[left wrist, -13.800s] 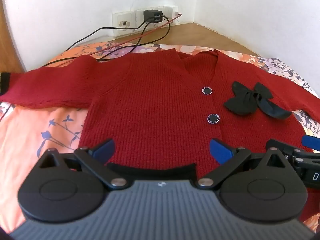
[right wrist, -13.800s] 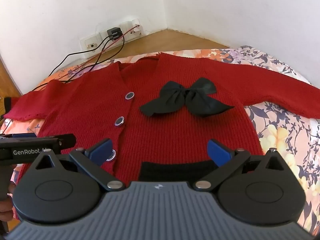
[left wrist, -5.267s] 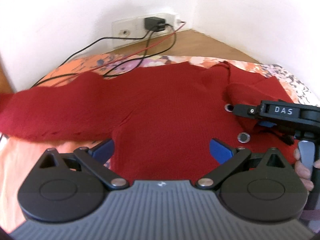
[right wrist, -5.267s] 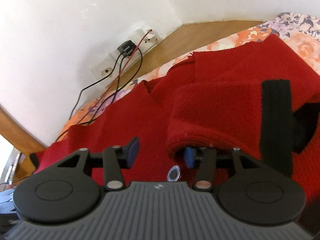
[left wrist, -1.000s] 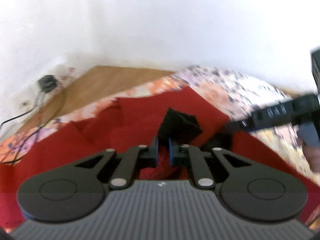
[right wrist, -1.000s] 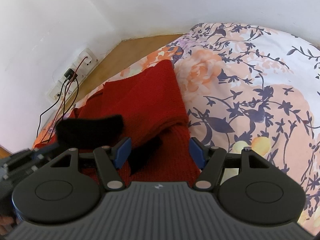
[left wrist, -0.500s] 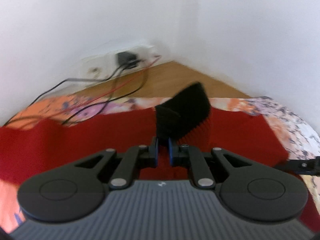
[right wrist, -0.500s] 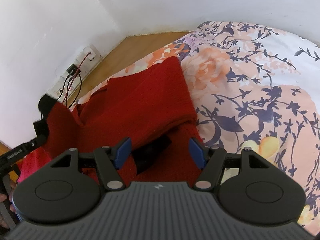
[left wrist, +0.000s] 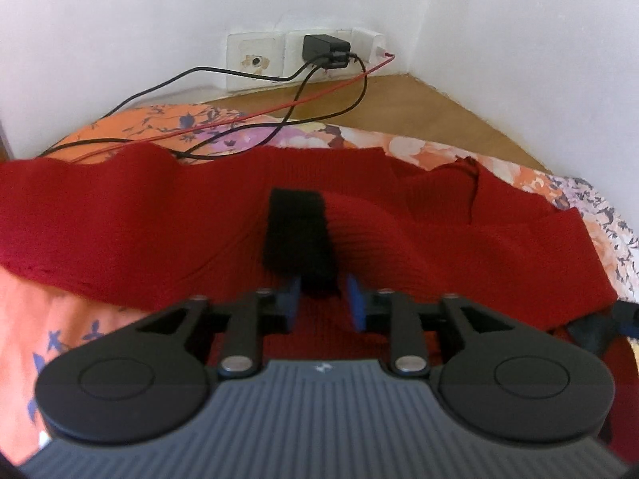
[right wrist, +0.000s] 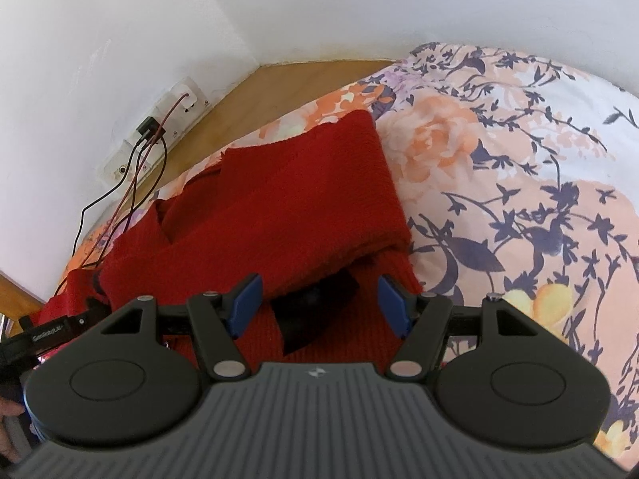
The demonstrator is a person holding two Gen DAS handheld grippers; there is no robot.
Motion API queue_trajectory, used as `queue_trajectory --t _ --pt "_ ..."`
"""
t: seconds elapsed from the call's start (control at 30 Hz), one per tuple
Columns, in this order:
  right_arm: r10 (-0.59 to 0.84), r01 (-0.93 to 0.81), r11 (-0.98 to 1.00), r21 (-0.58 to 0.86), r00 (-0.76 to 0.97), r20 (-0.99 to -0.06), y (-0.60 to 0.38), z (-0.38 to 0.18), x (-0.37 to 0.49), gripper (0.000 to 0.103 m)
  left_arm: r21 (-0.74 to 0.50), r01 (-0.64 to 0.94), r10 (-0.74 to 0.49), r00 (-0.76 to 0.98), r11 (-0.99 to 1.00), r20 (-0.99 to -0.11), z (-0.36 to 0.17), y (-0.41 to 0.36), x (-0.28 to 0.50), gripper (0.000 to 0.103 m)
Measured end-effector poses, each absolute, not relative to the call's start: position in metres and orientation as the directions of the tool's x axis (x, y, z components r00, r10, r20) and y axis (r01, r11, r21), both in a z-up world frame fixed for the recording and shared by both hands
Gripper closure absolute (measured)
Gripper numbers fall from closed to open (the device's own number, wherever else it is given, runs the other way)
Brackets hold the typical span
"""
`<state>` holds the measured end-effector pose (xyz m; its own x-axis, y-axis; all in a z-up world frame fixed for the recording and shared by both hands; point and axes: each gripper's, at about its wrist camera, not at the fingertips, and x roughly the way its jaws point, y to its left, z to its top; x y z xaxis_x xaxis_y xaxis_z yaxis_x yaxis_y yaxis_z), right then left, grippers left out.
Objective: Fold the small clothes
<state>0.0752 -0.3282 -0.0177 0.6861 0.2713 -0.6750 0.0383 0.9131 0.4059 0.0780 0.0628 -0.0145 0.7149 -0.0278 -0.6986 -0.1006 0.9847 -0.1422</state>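
Our left gripper (left wrist: 318, 294) stands part-open around the black cuff (left wrist: 297, 239), sleeve running straight ahead over the cardigan (left wrist: 439, 251); right gripper (right wrist: 319, 305) hovers open.

Red knit cardigan (left wrist: 159, 235) lies partly folded, black-cuffed sleeve (left wrist: 297, 235) draped across it.

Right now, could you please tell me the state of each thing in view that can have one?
red cardigan: partly folded, sleeves laid over the body.
black cuff: between the left gripper's fingers.
left gripper: partly open around the cuff.
right gripper: open, empty.
charger: plugged into the wall socket.
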Motion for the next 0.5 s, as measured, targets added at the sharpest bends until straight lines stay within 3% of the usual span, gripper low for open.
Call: queue_trajectory --t 0.1,0.5 --pt "0.261 0.030 0.922 0.387 0.690 -0.675 -0.329 -0.014 0.080 0.032 -0.117 -0.099 -0.009 0.724 0.988 -0.690 -0.009 0.066 0.073 0.054" --pt "0.196 0.011 0.956 0.292 0.716 -0.670 -0.339 -0.005 0.147 0.032 -0.115 -0.081 -0.018 0.737 0.990 -0.676 -0.005 0.090 0.112 0.054"
